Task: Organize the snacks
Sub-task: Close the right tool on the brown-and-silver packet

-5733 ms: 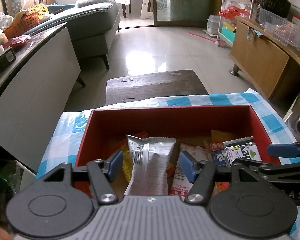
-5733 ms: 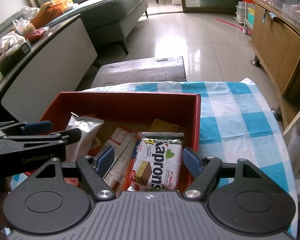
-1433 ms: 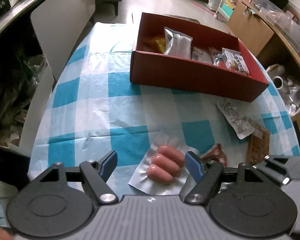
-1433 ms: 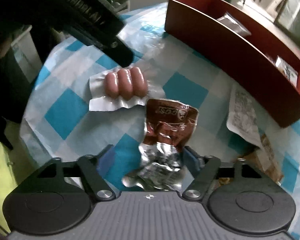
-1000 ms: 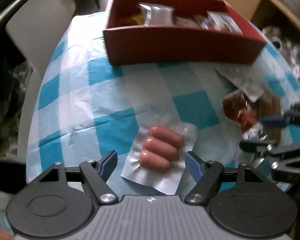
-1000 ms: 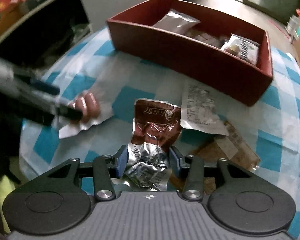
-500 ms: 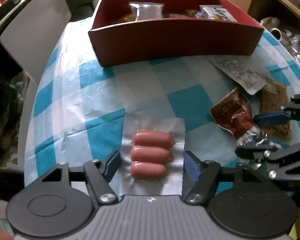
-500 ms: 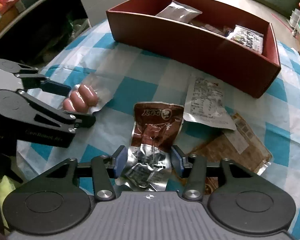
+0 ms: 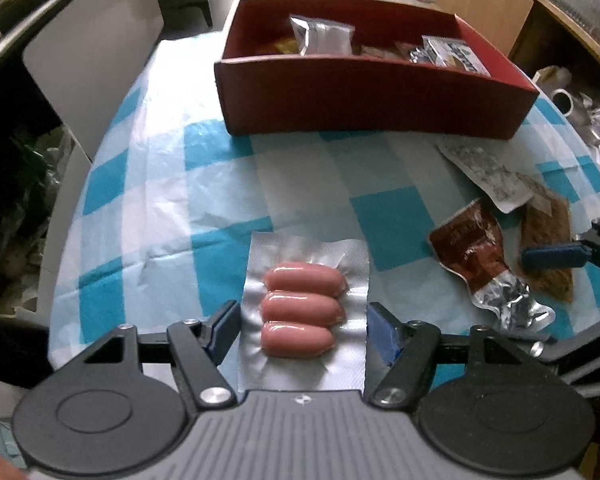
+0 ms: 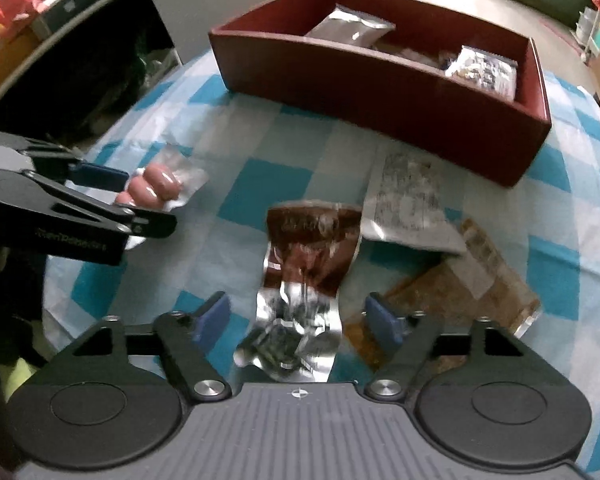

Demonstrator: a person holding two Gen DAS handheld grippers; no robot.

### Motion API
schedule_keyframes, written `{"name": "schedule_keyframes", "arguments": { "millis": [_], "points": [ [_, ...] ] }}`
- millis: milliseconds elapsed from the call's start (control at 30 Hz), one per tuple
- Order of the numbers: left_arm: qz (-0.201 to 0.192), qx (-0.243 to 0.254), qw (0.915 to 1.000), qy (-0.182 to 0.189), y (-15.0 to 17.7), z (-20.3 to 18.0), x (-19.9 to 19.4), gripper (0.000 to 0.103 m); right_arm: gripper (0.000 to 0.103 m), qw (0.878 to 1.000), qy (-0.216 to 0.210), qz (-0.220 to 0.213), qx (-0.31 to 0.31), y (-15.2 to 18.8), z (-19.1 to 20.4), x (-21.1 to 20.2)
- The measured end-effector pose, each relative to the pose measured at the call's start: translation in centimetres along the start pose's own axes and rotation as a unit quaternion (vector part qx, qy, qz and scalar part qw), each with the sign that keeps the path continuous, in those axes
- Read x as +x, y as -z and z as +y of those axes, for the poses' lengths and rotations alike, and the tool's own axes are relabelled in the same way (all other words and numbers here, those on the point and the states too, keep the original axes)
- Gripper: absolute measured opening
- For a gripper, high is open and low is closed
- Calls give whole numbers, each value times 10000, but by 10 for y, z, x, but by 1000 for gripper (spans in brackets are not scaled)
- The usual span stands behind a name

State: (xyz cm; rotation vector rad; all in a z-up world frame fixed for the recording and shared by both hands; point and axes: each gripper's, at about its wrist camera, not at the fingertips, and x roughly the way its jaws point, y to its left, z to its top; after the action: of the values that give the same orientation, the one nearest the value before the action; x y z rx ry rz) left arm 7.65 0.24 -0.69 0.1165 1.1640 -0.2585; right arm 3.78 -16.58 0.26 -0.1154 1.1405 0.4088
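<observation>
A clear pack of three sausages (image 9: 302,310) lies on the blue-checked cloth between the open fingers of my left gripper (image 9: 303,332); the pads sit at the pack's two edges. It also shows in the right wrist view (image 10: 156,188). A crumpled brown and silver foil packet (image 10: 300,280) lies between the open fingers of my right gripper (image 10: 298,326), not touched by them. The packet also shows in the left wrist view (image 9: 480,264). The red box (image 9: 376,92) with several snacks inside stands at the far side of the table.
A white printed sachet (image 10: 410,204) and a brown flat packet (image 10: 472,280) lie right of the foil packet. The table edge drops off close on the left. A grey cabinet (image 9: 92,52) stands beyond the left edge and a wooden sideboard (image 9: 492,4) at the far right.
My right gripper has opened and let go of the foil packet, which now lies loose between its fingers. My left gripper has closed in slightly around the sausage pack.
</observation>
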Motion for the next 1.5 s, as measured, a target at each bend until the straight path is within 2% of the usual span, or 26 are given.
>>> {"name": "schedule_keyframes", "arguments": {
  "millis": [100, 133, 233, 300, 433, 500, 567, 633, 700, 733, 867, 1100, 1133, 1167, 1300, 1400, 1433, 1500],
  "points": [
    [101, 60, 9999, -77, 5, -6, 1, 63, 95, 9999, 27, -1, -156, 5, 10, 4],
    [110, 109, 9998, -113, 5, -7, 2, 63, 103, 9999, 1, -2, -134, 5, 11, 5],
    [171, 134, 9996, -152, 8, -7, 2, 65, 103, 9999, 5, 58, -106, 5, 14, 11],
    [248, 193, 9992, -233, 9, -6, 6, 76, 103, 9997, 81, 13, -215, 8, 20, 12],
    [311, 193, 9991, -228, 7, -1, 9, 80, 103, 9953, 456, 181, -836, 12, 35, 22],
    [279, 172, 9993, -173, 6, 0, 7, 69, 96, 9936, 651, 166, -904, 10, 38, 22],
    [282, 173, 9994, -124, 6, -1, 5, 63, 82, 9938, 624, 127, -913, 6, 39, 18],
    [273, 83, 9996, -90, 3, 1, 5, 62, 79, 9938, 649, 121, -898, 3, 37, 18],
    [204, -149, 9997, 46, -3, 7, 1, 62, 69, 9941, 607, 85, -900, 0, 35, 16],
    [162, -227, 9996, 80, -4, 10, -1, 62, 55, 9949, 561, 42, -833, -2, 32, 14],
    [-4, -429, 9991, -7, -10, 15, -5, 62, 54, 9991, 246, -16, -338, 0, 13, 7],
    [-106, -580, 9981, 197, -8, 18, -11, 62, 54, 9996, 95, -223, -151, 0, 14, 1],
    [-138, -615, 9977, 235, -8, 19, -13, 62, 47, 9996, 67, -273, -97, -1, 13, -1],
    [-166, -644, 9975, 257, -8, 19, -14, 62, 45, 9996, 20, -295, -23, -2, 11, -2],
    [-152, -636, 9975, 283, -9, 18, -15, 62, 46, 9994, 15, -312, 176, -4, 6, -2],
    [-139, -631, 9974, 332, -11, 17, -15, 62, 51, 9995, 163, -214, 172, -7, 6, 7],
    [-144, -622, 9974, 330, -11, 16, -15, 62, 56, 9995, 207, -212, 131, -8, 7, 9],
    [-136, -614, 9975, 333, -11, 15, -14, 62, 76, 9990, 322, -285, 104, -11, 9, 10]
  ]
}}
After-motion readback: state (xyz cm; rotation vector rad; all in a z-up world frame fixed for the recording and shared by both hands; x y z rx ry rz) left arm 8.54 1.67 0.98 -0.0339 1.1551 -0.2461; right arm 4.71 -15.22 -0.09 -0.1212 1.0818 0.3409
